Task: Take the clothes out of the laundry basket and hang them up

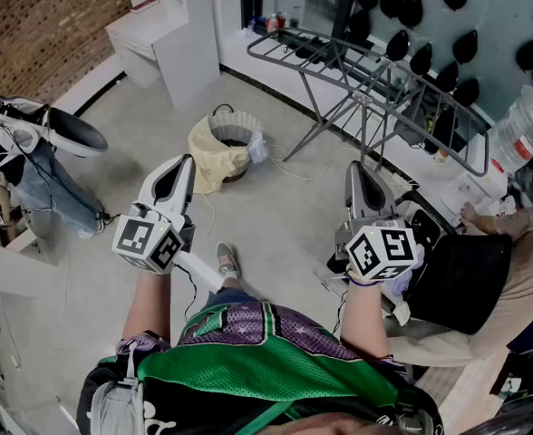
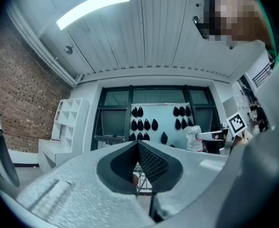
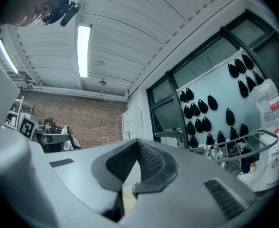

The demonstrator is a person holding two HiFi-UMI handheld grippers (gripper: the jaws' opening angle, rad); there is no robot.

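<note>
Though the basket (image 1: 233, 130) sits on the floor ahead, neither gripper is near it: both are well apart from it on the near side. Cream cloth (image 1: 208, 159) hangs over the basket's left rim onto the floor. A pale wad (image 1: 256, 147) touches its right side (can't tell what it is). The rack (image 1: 366, 72) stands far right of the basket, legs splayed on the floor.

Left gripper (image 1: 182, 164) is near left, pointing far, with its jaws closed pad to pad. Its own view shows the ribbed pads (image 2: 152, 163) meeting with no cloth between them. Right gripper (image 1: 361, 181) is near right and reads the same: pads (image 3: 149, 161) together, gripping nothing.

Further out, jeans (image 1: 51, 187) hang at the left edge. A white shelf unit (image 1: 169, 36) stands far left. Black drop-shaped pieces (image 1: 428, 24) dot the far wall behind the rack. A person (image 1: 522, 259) sits at the near right.
</note>
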